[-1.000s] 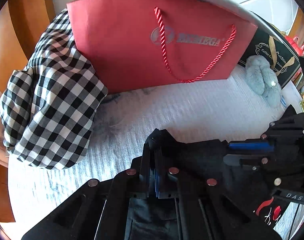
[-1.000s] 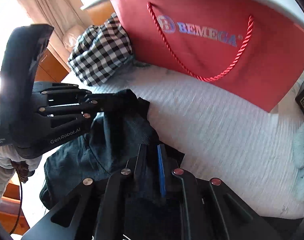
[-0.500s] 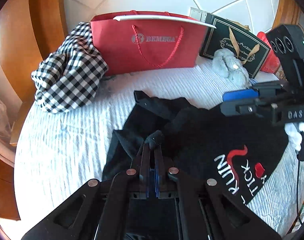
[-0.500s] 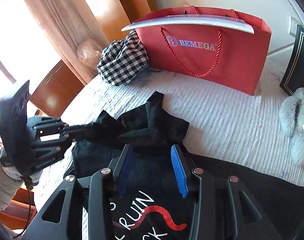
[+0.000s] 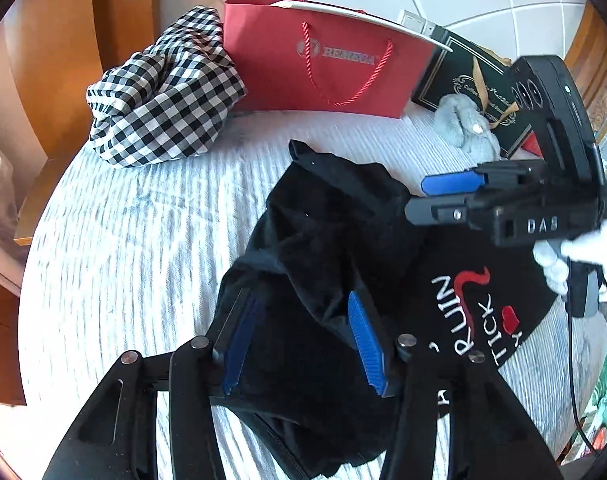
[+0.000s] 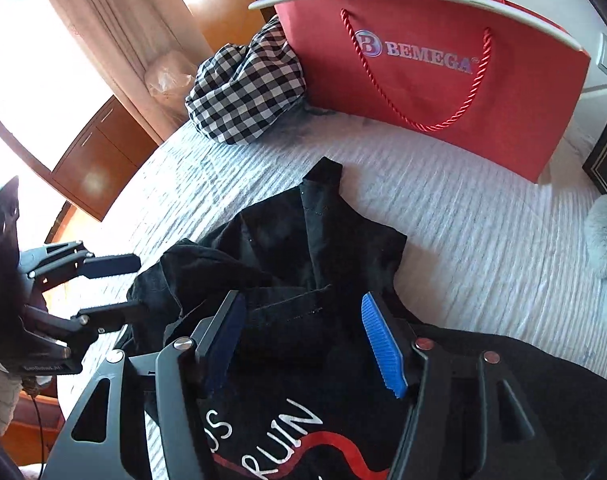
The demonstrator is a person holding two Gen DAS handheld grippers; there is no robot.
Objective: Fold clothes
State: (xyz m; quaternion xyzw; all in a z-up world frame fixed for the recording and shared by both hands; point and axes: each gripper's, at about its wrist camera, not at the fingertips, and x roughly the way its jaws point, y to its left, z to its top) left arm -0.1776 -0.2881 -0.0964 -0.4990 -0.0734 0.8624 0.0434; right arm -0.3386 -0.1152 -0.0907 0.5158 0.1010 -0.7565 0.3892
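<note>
A black T-shirt (image 5: 327, 240) with white and red lettering lies crumpled on the white ribbed bedspread (image 5: 123, 240); it also shows in the right wrist view (image 6: 303, 248). My left gripper (image 5: 303, 336) is open and empty, its blue pads just above the shirt's bunched left part. My right gripper (image 6: 307, 340) is open and empty over the shirt near the print. The right gripper shows in the left wrist view (image 5: 435, 196), the left one in the right wrist view (image 6: 119, 284), both with jaws apart.
A checked black-and-white garment (image 5: 167, 92) is heaped at the back left. A red BEMEGA paper bag (image 6: 435, 76) stands at the back. A grey furry toy (image 5: 467, 128) and a dark gift box (image 5: 475, 80) are at the back right. A wooden cabinet (image 6: 99, 160) stands beside the bed.
Both grippers pulled back from the red bag. The right let go of the shirt half a second ago, the left has let go since. The shirt now lies loose on the bed.
</note>
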